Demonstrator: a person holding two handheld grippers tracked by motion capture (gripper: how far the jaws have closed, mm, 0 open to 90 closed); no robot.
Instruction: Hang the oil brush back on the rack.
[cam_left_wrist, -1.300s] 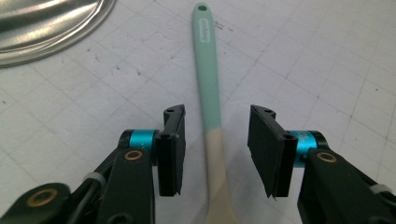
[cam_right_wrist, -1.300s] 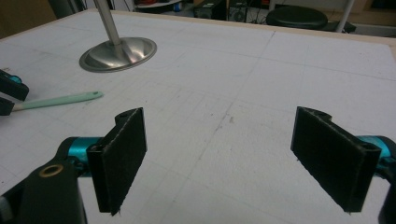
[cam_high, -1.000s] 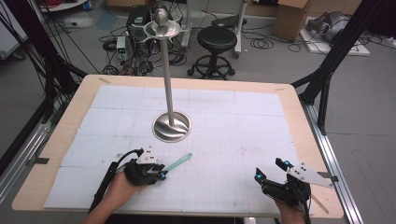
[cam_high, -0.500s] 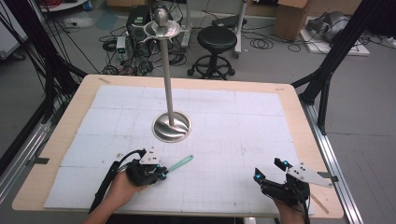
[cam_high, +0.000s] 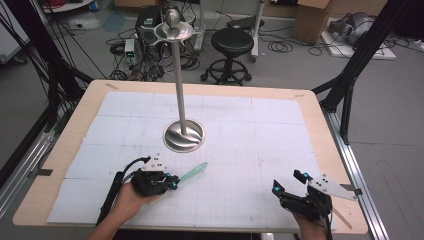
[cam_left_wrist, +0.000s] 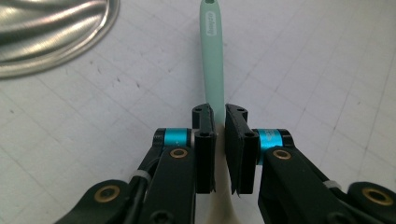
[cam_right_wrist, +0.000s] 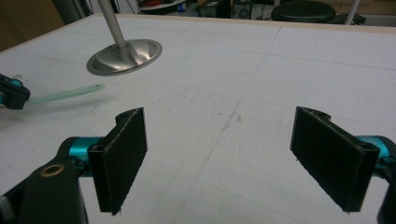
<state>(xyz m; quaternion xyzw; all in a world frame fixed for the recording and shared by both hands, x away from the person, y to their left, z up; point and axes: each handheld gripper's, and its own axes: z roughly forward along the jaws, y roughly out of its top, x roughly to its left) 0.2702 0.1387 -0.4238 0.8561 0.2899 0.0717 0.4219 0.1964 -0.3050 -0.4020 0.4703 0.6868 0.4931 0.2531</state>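
Since the earlier frames, little has shifted on the table: the left gripper (cam_high: 172, 181) has drawn its jaws together on the pale green utensil (cam_high: 193, 172), and they now pinch its handle where the green runs into a cream-coloured part. In the left gripper view the two black pads (cam_left_wrist: 204, 140) press on either side of the green utensil (cam_left_wrist: 212, 65), whose handle points away from the gripper toward the metal stand's round base (cam_left_wrist: 51, 32), without touching it. From the high view the utensil lies low over the white gridded mat (cam_high: 260, 150), just in front of the stand's base (cam_high: 184, 135), its free end near the base's rim. Over by the near right corner, the right gripper (cam_high: 290, 187) has its jaws spread wide with nothing between them; its pads (cam_right_wrist: 122, 154) hover over bare mat, well apart from the utensil.
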